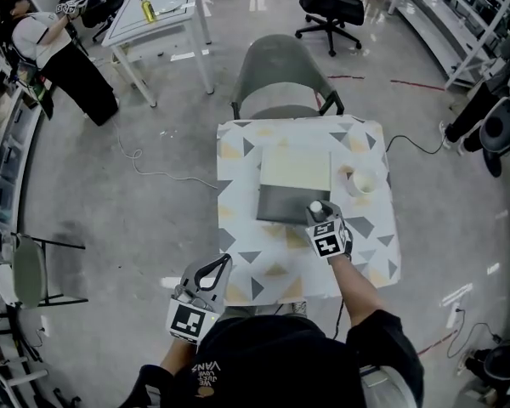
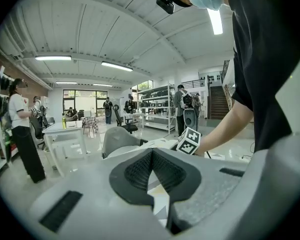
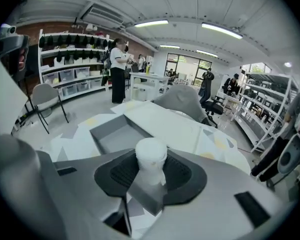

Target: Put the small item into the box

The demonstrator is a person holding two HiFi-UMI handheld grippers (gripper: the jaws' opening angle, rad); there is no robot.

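Clamped upright between the jaws of the right claw (image 3: 150,176): the item (image 3: 150,159), a white roll, with a pad pressed on each side. Just beyond the tips and a little to the left, the box (image 3: 115,136), open, grey inside, with its pale lid (image 3: 165,121) lying flat farther out. To the right of this claw, near, a cup (image 1: 363,181) on the table (image 1: 238,228). Left claw (image 2: 151,169) with jaws together at the tips, nothing between them, held off the near table edge, well apart from the box.

table (image 1: 238,228) — patterned top | on it: open box (image 1: 285,204), white cup (image 1: 363,181)
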